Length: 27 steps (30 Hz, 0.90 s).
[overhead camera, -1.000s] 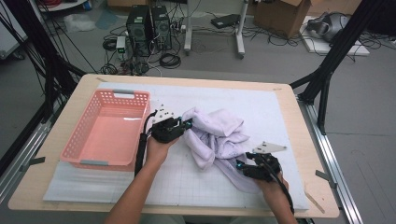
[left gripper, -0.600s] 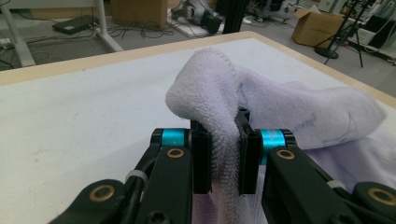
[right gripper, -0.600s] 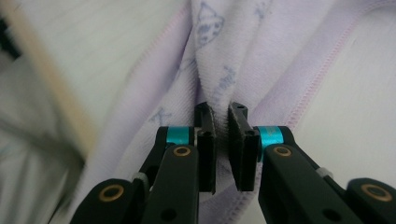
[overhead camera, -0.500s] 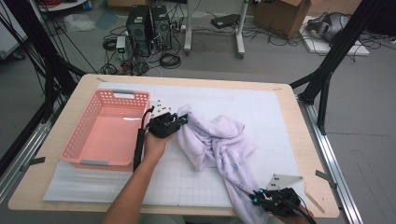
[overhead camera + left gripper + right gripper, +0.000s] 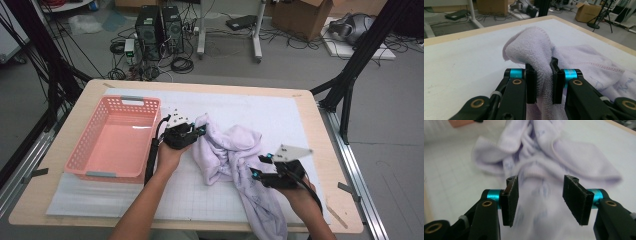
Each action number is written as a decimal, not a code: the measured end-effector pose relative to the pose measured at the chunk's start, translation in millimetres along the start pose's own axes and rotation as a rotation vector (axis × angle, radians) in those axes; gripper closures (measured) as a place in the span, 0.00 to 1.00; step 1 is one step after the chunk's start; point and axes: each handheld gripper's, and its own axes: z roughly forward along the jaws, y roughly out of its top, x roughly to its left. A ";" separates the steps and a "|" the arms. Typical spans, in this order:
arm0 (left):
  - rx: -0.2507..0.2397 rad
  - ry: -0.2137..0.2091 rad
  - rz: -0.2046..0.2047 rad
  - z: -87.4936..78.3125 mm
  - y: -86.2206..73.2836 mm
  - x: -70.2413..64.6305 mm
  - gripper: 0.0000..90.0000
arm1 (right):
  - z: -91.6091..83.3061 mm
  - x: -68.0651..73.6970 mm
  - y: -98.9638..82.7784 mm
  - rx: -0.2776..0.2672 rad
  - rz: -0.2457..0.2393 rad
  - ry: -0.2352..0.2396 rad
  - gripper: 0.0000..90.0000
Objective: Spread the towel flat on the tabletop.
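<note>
Seen from the high view, a crumpled lilac towel lies on the white gridded mat of the worktop, slightly to the 4 o'clock side of centre, with one long tail trailing toward 6 o'clock and hanging over the near edge. The left gripper meets the towel at the cloth's 10 o'clock corner; in the left gripper view its fingers stand narrow, pinching a raised fold of the towel between the two black pads, so that the fold stands up above the pads like a hood. The right gripper sits at 5 o'clock on the mat, over the trailing tail. Its jaws have just been opening: in the right gripper view the fingers stand wide apart, with the towel lying in the gap between them (the cloth here is blurred, and the pads do not press on it). A pink plastic basket with slotted walls stands at 9 o'clock on the worktop, just beside the left hand and apart from the towel. Beyond the far edge of the worktop, at 12 o'clock, the floor holds two dark computer towers and loose cables.
</note>
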 end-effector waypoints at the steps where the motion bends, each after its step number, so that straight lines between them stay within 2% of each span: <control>1: -0.003 -0.005 0.004 -0.6 0.3 -0.2 0.88 | 7.2 -2.7 4.8 0.000 0.000 0.014 0.50; 4: -0.011 -0.009 0.007 -1.9 1.1 -0.9 0.88 | 36.0 -13.2 22.8 0.039 -0.024 0.026 0.47; 9: -0.019 -0.019 0.004 -3.2 1.6 -0.7 0.87 | 68.8 -25.9 42.3 0.023 -0.015 0.060 0.47; 12: -0.001 -0.029 0.019 -1.6 1.0 -2.5 0.87 | 91.8 -31.1 52.6 0.065 -0.033 0.059 0.53; 13: -0.002 -0.028 0.017 -1.0 0.9 -2.8 0.87 | 96.8 -32.3 54.4 0.078 -0.044 0.059 0.57; 15: -0.002 -0.028 0.013 -0.2 0.3 -2.1 0.87 | 107.1 -36.7 58.1 0.089 -0.064 0.083 0.82; 16: 0.001 -0.027 0.011 0.3 -0.1 -1.7 0.87 | 111.0 -40.6 60.0 0.092 -0.078 0.091 0.90; 17: 0.008 -0.027 0.002 1.3 -1.0 -1.2 0.86 | 113.0 -44.0 61.1 0.089 -0.071 0.082 0.92; 19: 0.028 -0.016 -0.018 4.0 -2.5 -1.1 0.72 | 117.4 -58.0 64.6 0.088 -0.025 0.055 0.93; 21: 0.050 -0.006 -0.024 6.4 -3.9 -2.0 0.59 | 119.3 -74.6 67.8 0.076 0.042 -0.002 0.93; 23: 0.064 -0.001 -0.022 7.9 -5.3 -4.2 0.50 | 118.6 -91.6 70.4 0.075 0.096 -0.089 0.93; 24: 0.064 -0.003 -0.022 8.6 -6.0 -5.6 0.49 | 116.2 -103.2 70.8 0.070 0.134 -0.161 0.93; 25: 0.079 -0.003 -0.010 8.9 -6.4 -7.6 0.48 | 114.1 -109.8 70.3 0.063 0.162 -0.204 0.93; 26: 0.082 -0.005 -0.006 9.3 -6.4 -8.8 0.46 | 109.4 -120.8 68.4 0.067 0.204 -0.275 0.93; 27: 0.087 -0.014 -0.003 9.2 -6.1 -10.3 0.45 | 106.1 -127.2 66.6 0.061 0.240 -0.307 0.93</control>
